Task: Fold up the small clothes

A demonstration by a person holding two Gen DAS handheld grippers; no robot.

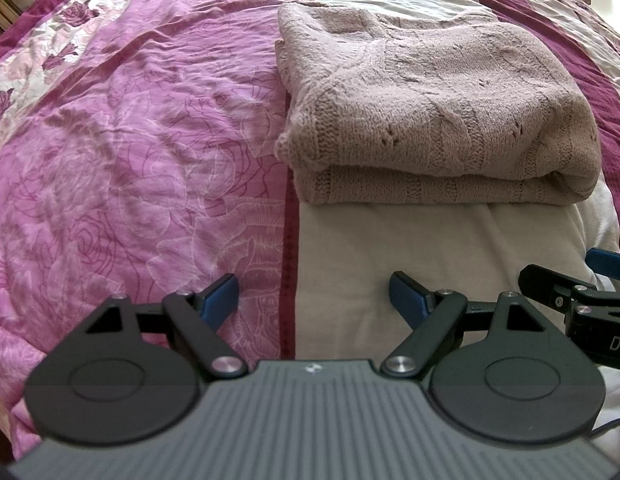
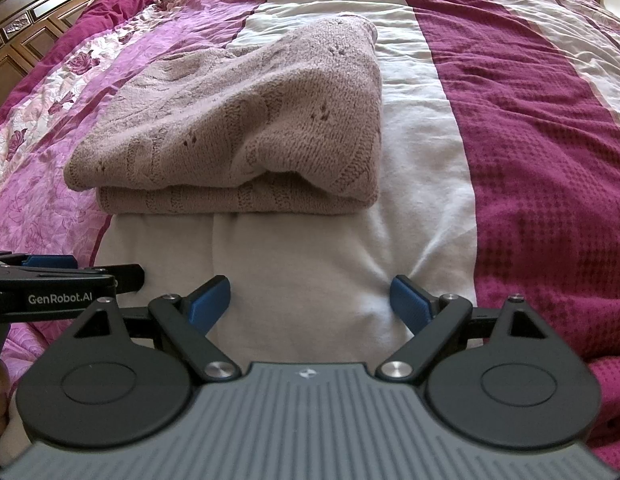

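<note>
The pale pink knitted sweater lies folded in a thick bundle on the white stripe of the bedspread, its left edge overlapping the pink floral panel. My left gripper and right gripper both hang short of it, jaws spread wide with nothing between the blue pads. A dark wooden headboard, I think, shows at the far left.
</note>
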